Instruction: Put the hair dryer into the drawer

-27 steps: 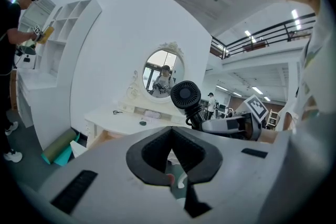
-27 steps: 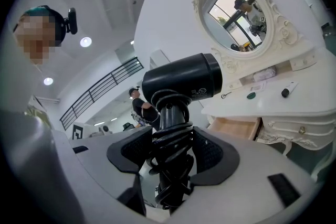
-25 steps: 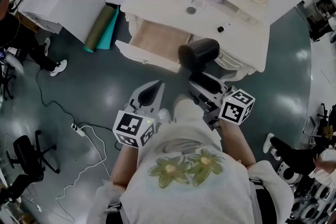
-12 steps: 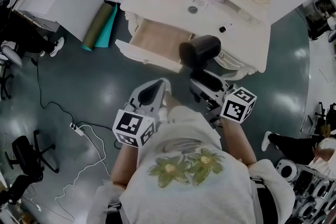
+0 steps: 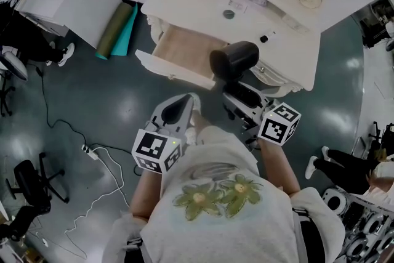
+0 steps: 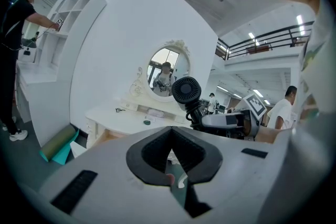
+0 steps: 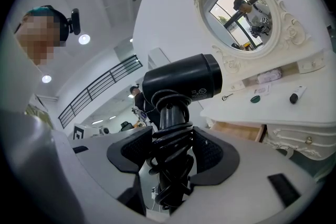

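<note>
— While the left hand-held gripper [image 5: 184,101] hangs close to the person [image 5: 215,206], its jaws pressed together on nothing, what is it for?

— Nothing yet, I'd judge. It sits apart from the load, to the left, probably free to push the drawer shut afterwards.

— And the right hand-held gripper [image 7: 173,152]?

— Its jaws are clamped on the handle of the hair dryer [image 7: 181,81], over the black cord [image 7: 169,136] wound round that handle. Gripping through the coils stops the cord dangling, I think. It also makes a lumpy, springy hold that could slip.

— How does the dryer sit?

— Handle down in the jaws, barrel lying crosswise above them. It is held in the air just off the front edge of the counter [image 5: 197,9]. From the head view it overlaps the right front corner of the drawer [image 5: 184,46]. How high above it, I cannot tell.

— Is the drawer ready?

— It is pulled out of the counter's front, toward the left end, with its bare wooden bottom showing. That explains why the dryer is held on that side.

— What does the next move call for?

— Bringing the barrel over the opening, laying it flat, then letting go.

— Anything beyond?

— A small dark disc [image 5: 229,13] lies on the counter top, and an oval mirror [image 7: 241,13] stands at its far edge. Both are well apart from the drawer.
</note>
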Action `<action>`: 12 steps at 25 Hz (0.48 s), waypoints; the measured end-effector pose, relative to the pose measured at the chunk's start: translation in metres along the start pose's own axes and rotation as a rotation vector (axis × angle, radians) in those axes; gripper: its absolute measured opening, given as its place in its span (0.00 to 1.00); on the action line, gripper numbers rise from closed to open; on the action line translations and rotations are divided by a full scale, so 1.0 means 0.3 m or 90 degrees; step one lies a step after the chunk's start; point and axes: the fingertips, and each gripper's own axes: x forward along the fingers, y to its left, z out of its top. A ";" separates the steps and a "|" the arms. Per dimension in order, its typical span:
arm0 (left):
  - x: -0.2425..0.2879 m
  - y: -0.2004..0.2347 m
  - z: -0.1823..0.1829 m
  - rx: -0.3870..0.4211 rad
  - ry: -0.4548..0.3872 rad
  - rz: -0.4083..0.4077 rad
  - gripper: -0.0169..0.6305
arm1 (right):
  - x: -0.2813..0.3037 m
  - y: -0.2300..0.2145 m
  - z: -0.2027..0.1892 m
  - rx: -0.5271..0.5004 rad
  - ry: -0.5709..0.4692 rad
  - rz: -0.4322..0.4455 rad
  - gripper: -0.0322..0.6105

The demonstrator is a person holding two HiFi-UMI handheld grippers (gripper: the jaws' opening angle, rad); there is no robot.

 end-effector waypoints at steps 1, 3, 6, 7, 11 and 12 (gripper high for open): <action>0.009 0.008 0.004 -0.001 0.000 0.001 0.04 | 0.009 -0.008 0.007 0.001 0.000 0.001 0.41; 0.025 0.026 0.012 -0.002 0.001 0.003 0.04 | 0.028 -0.022 0.019 0.000 0.002 0.000 0.41; 0.047 0.055 0.027 -0.004 0.003 0.007 0.04 | 0.059 -0.042 0.034 -0.001 0.008 0.002 0.41; 0.056 0.066 0.032 -0.004 0.004 0.008 0.04 | 0.071 -0.050 0.039 0.000 0.010 0.003 0.41; 0.096 0.112 0.051 -0.007 0.006 0.013 0.04 | 0.120 -0.085 0.060 -0.002 0.022 0.004 0.41; 0.105 0.121 0.054 -0.008 0.007 0.014 0.04 | 0.131 -0.092 0.063 -0.004 0.026 0.004 0.41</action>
